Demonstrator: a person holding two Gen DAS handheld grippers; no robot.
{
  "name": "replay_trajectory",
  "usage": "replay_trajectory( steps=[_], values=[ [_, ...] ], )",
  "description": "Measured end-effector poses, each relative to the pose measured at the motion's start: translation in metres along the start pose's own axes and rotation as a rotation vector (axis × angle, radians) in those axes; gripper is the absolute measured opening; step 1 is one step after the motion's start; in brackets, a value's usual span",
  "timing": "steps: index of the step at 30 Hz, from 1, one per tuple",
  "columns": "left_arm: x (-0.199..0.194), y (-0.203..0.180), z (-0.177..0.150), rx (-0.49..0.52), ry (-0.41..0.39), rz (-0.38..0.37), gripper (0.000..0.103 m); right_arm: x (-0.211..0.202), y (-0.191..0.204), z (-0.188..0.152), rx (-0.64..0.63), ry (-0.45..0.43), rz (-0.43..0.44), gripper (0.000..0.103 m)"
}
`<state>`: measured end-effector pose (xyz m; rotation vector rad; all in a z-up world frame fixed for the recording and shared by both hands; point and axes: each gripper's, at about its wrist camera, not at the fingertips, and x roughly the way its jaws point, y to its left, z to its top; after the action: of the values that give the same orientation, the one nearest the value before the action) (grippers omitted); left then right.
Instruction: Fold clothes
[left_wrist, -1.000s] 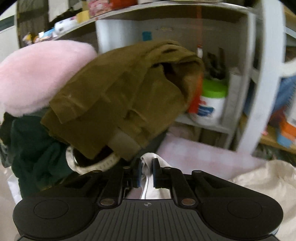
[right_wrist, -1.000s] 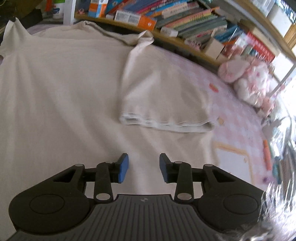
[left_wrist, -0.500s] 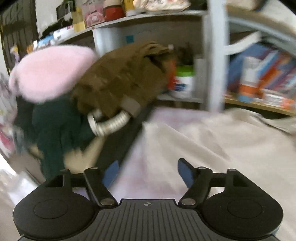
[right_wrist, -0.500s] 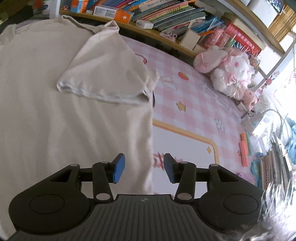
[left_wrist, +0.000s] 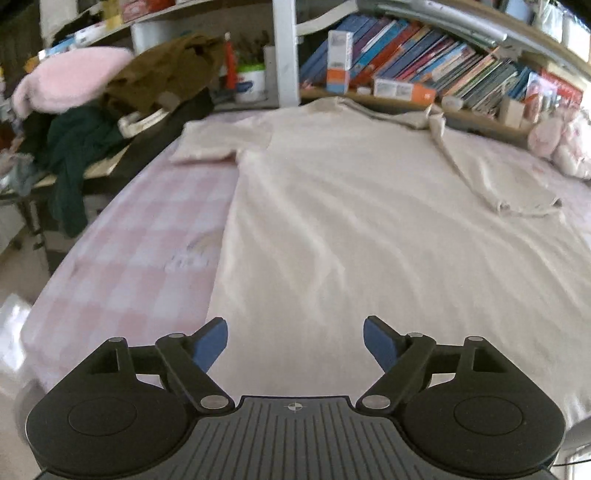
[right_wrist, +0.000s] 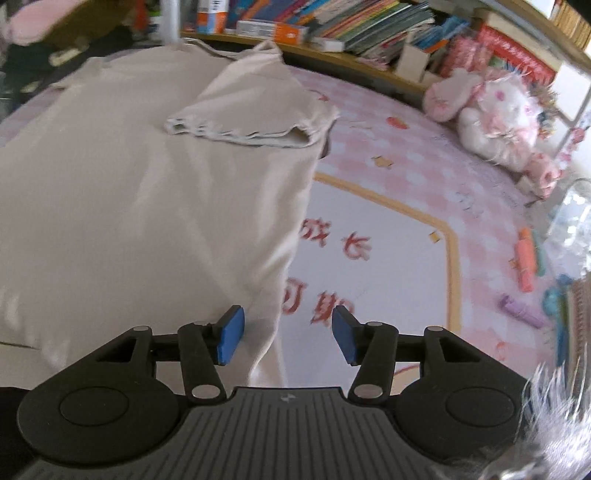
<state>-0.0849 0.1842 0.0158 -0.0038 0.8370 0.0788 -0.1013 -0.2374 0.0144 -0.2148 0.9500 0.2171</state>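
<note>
A cream T-shirt (left_wrist: 369, 221) lies spread flat across a bed with a pink checked sheet (left_wrist: 140, 236), its collar toward the bookshelf (left_wrist: 424, 74) along the far side and its hem toward the cameras. One short sleeve (left_wrist: 207, 142) lies flat at the shirt's left shoulder; the other sleeve (right_wrist: 251, 107) is folded in over the chest, its hemmed cuff pointing back toward the shirt's middle.

A second ago the left wrist camera was filled by the heap of clothes (left_wrist: 122, 92) to the left of the shirt, brown and dark green garments under a pink fluffy one; now that heap sits small in the upper left corner and the whole shirt fills the view. The right wrist view has slid from the shirt's middle to its right side seam, bringing into sight the sheet's white panel with red characters (right_wrist: 369, 258) and a pink-and-white plush toy (right_wrist: 495, 110) beyond the shirt, near the bookshelf.

The left claw (left_wrist: 295, 341), pinched nearly closed a second ago, now stands wide and is opening further above the shirt's lower left part, with nothing gripped. The right claw (right_wrist: 288, 336) is moderately spread and also opening, hovering over the shirt's right edge, which runs between its blue pads (right_wrist: 231, 334) without being pressed.
</note>
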Motion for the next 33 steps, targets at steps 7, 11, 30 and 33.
replay_trajectory(
  steps=[7,11,30,33],
  values=[
    [-0.008,0.026,-0.014,-0.153,0.035,0.106,0.059,-0.009,0.01,-0.02,0.024,0.027,0.091,0.044],
    [0.0,0.035,-0.008,-0.165,0.072,0.105,0.043,-0.008,0.009,-0.022,0.083,0.025,0.069,0.028],
    [0.001,0.06,-0.004,0.094,0.143,0.018,0.005,-0.02,0.027,-0.027,0.162,0.16,0.036,0.003],
    [0.003,0.066,-0.003,0.111,0.14,-0.012,0.005,-0.021,0.035,-0.027,0.169,0.178,0.022,0.003]
  ],
)
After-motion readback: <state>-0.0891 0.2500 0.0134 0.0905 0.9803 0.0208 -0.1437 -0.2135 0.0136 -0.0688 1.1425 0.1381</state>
